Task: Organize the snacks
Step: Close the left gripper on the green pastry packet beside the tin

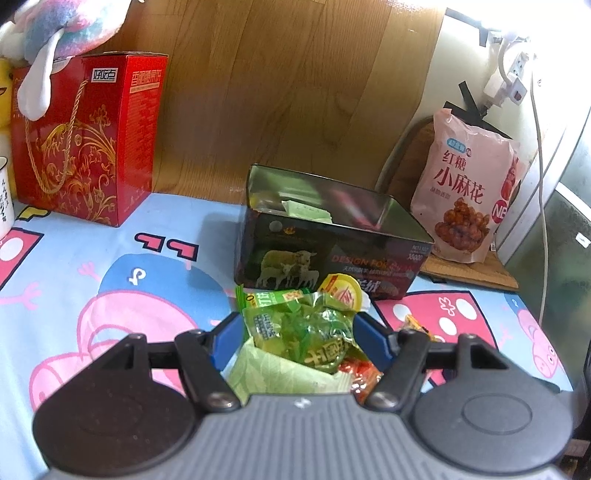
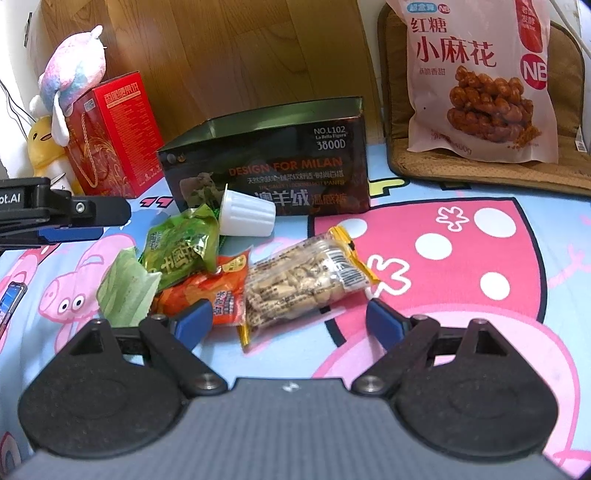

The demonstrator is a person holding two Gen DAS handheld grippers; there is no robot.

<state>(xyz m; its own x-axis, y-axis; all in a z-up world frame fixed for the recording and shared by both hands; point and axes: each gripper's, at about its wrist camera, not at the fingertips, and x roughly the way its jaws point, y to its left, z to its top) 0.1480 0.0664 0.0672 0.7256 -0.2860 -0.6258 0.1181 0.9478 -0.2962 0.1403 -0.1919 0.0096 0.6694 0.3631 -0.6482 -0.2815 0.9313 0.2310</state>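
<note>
A pile of snacks lies on the cartoon-print cloth in front of an open dark tin [image 1: 332, 254] [image 2: 266, 177]. It holds a green packet [image 1: 295, 332] [image 2: 181, 247], a pale green packet [image 1: 269, 373] [image 2: 125, 288], an orange packet [image 1: 362, 373] [image 2: 210, 284], a clear nut packet [image 2: 306, 280] and a white jelly cup [image 1: 341, 295] [image 2: 247, 218]. My left gripper [image 1: 300, 321] is open, its pads either side of the green packets without pressing them; its finger [image 2: 96, 214] shows at the pile's left. My right gripper [image 2: 290, 317] stands wide open just short of the nut packet.
A red gift box [image 1: 85, 147] [image 2: 114, 136] with a plush toy [image 1: 62, 22] on top stands at the back left. A pink bag of twists [image 1: 465, 188] [image 2: 480, 81] leans on a brown mat [image 2: 569, 110] at the back right. A phone [image 2: 11, 299] lies at far left.
</note>
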